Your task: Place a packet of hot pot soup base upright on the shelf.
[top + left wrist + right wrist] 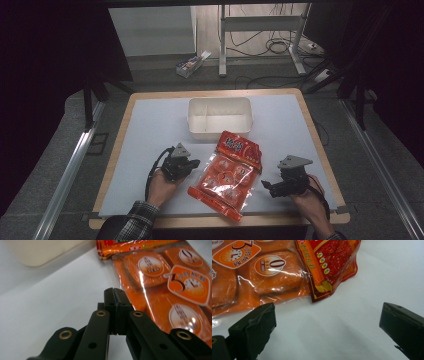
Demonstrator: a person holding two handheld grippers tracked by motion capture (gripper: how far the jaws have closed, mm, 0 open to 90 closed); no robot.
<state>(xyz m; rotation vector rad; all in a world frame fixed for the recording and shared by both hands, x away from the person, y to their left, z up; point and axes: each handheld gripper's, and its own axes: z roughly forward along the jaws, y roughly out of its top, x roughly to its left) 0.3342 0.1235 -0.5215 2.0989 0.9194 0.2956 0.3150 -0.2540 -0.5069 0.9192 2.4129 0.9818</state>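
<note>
White tabletop [150, 130]; snack bag [262, 277] cut off beyond right tongs [327, 325].

"3" and "0" on snack bag [175, 290]

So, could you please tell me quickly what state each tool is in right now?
Left tool: closed, jaws pressed together on nothing, beside the snack bag.
Right tool: open, holding nothing.
</note>
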